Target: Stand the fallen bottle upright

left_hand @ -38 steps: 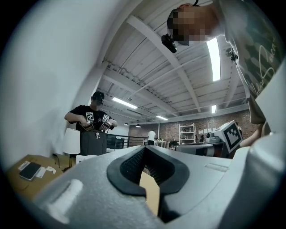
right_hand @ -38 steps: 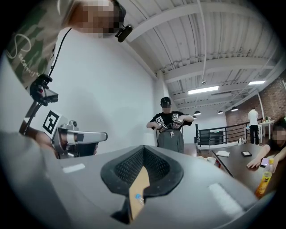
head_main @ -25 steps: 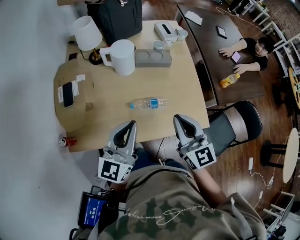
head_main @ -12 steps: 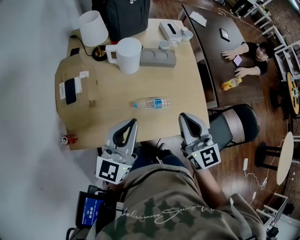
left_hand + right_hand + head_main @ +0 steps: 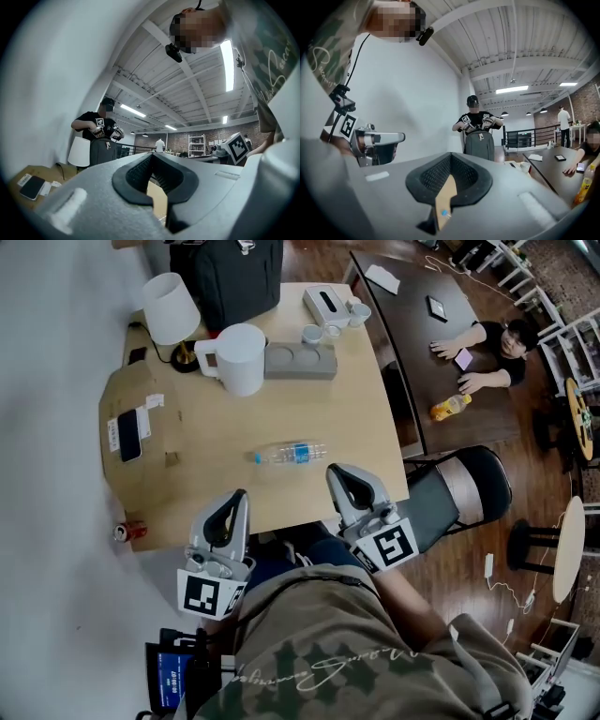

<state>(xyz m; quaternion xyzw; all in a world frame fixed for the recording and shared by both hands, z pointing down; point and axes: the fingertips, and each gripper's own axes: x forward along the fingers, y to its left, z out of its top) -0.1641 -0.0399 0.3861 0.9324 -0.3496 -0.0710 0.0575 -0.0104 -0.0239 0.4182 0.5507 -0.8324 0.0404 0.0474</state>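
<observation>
**Q:** Where is the bottle?

**A:** The clear plastic water bottle with a blue label (image 5: 289, 454) lies on its side on the pale wooden table (image 5: 309, 409). It is near the front edge, and in the head view its blue cap points left.

**Q:** And the two claws?

**A:** The left gripper (image 5: 240, 495) and the right gripper (image 5: 335, 472) are held at the table's near edge, one on each side of the bottle's line. Neither touches it. Both are clenched, jaw tips together, with nothing between them.

**Q:** What stands behind the bottle?

**A:** A white plastic jug (image 5: 240, 358) stands at the far side, just beside a grey moulded tray (image 5: 300, 361). Both are well apart from the bottle. A white-shaded table lamp (image 5: 170, 307) stands at the far left corner.
</observation>
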